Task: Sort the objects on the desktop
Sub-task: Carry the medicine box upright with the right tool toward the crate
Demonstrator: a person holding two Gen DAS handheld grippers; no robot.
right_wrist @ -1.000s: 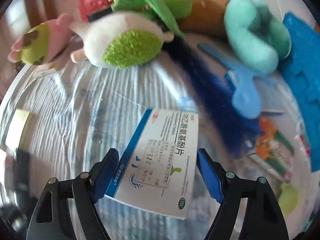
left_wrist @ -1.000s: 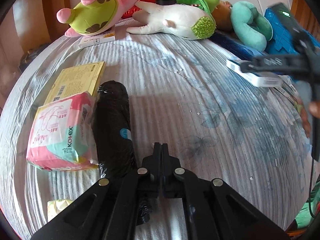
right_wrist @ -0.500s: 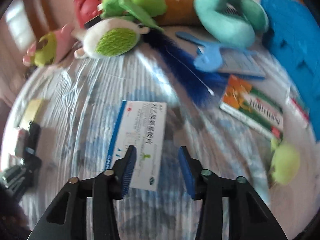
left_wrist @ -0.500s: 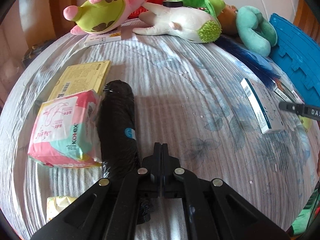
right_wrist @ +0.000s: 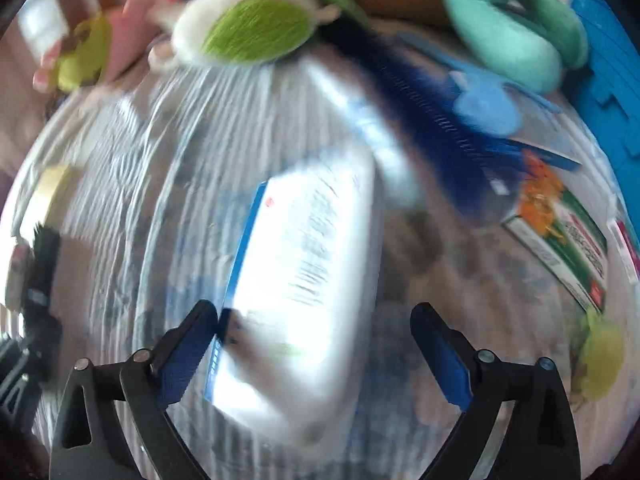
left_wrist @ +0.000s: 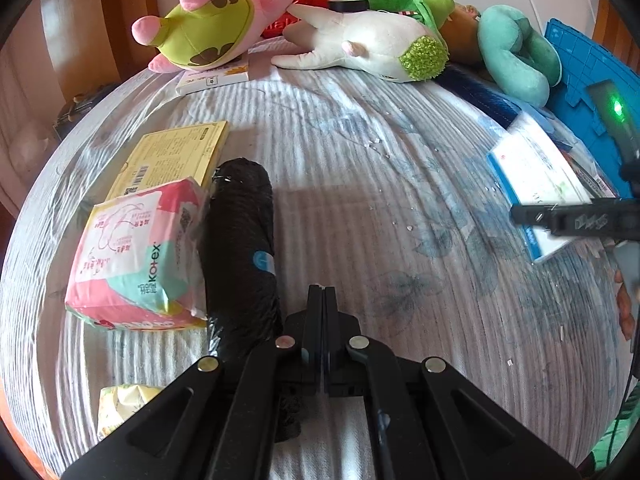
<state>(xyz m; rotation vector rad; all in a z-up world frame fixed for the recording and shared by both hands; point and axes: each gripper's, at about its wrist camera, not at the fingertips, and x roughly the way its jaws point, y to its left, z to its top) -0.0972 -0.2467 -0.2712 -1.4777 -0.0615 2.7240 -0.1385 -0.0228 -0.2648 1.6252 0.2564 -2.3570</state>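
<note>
The left tongs (left_wrist: 322, 312) are pressed together, holding nothing. The right tongs (right_wrist: 314, 344) are opening around the white box (right_wrist: 308, 280) on the table (left_wrist: 400, 200).

Left gripper (left_wrist: 323, 300): jaws pressed together, nothing between them, above the striped cloth (left_wrist: 360, 184).
Black roll (left_wrist: 240, 256): just left of the gripper, lying lengthwise, touching the pink Kotex pack (left_wrist: 136, 256).
Yellow flat box (left_wrist: 176, 156): behind the pack, partly under it.
Right gripper (left_wrist: 576, 216): at the right edge, over the white and blue box (left_wrist: 536, 176).
Plush toys (left_wrist: 360, 40): lined along the far edge.
Blue board (left_wrist: 588, 68): far right.
</note>
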